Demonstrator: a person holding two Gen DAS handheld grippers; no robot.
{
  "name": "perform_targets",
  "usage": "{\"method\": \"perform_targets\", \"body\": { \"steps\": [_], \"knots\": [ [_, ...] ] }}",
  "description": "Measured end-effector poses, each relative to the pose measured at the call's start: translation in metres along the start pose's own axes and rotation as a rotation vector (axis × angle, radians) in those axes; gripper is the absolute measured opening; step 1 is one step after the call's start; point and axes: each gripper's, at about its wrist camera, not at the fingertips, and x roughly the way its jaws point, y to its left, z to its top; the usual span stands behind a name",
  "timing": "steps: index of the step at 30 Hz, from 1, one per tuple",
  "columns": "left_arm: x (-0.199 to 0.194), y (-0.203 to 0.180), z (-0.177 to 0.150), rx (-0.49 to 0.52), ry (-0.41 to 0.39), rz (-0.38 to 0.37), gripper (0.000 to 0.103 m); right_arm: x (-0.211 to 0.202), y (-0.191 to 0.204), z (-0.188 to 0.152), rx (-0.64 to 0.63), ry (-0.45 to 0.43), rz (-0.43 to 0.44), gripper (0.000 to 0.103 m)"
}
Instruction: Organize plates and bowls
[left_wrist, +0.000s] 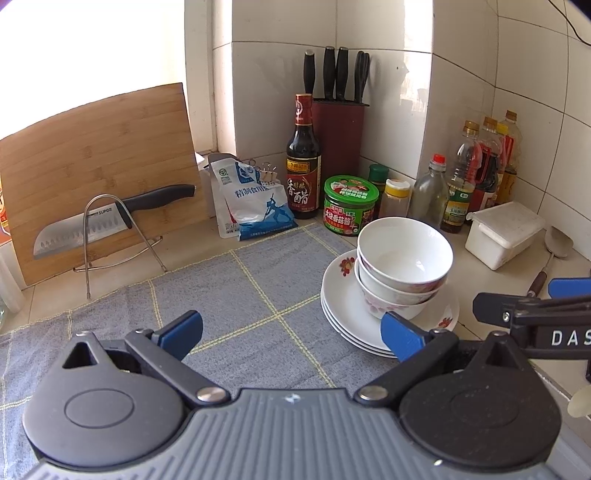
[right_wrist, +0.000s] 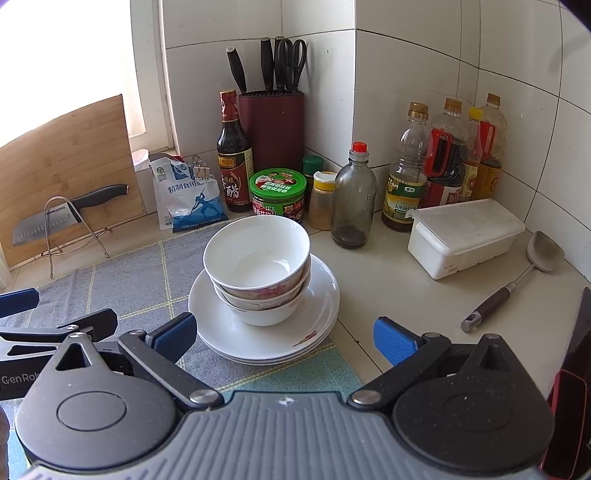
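Three white bowls (left_wrist: 404, 258) with red flower patterns are nested upright on a stack of white plates (left_wrist: 343, 314) at the right edge of the grey-blue cloth. In the right wrist view the bowls (right_wrist: 258, 266) and plates (right_wrist: 317, 306) sit just ahead, centre. My left gripper (left_wrist: 291, 334) is open and empty, over the cloth left of the stack. My right gripper (right_wrist: 284, 338) is open and empty, just in front of the plates. The right gripper also shows in the left wrist view (left_wrist: 532, 302).
A grey-blue checked cloth (left_wrist: 240, 295) covers the counter. Behind stand a vinegar bottle (left_wrist: 303, 158), knife block (left_wrist: 338, 136), green-lidded jar (left_wrist: 351, 205), salt bag (left_wrist: 255, 199), oil bottles (right_wrist: 443, 162), a white lidded box (right_wrist: 461, 236) and a spatula (right_wrist: 517, 277). A cutting board with knife (left_wrist: 103, 177) leans left.
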Motion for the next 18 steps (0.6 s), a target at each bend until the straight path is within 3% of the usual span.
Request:
{"method": "perform_targets", "body": {
  "steps": [18],
  "knots": [
    [0.0013,0.0011,0.0023,-0.002,-0.003,-0.003,0.102,0.0002,-0.0003,0.0041,0.001,-0.003,0.002,0.103]
  ]
}}
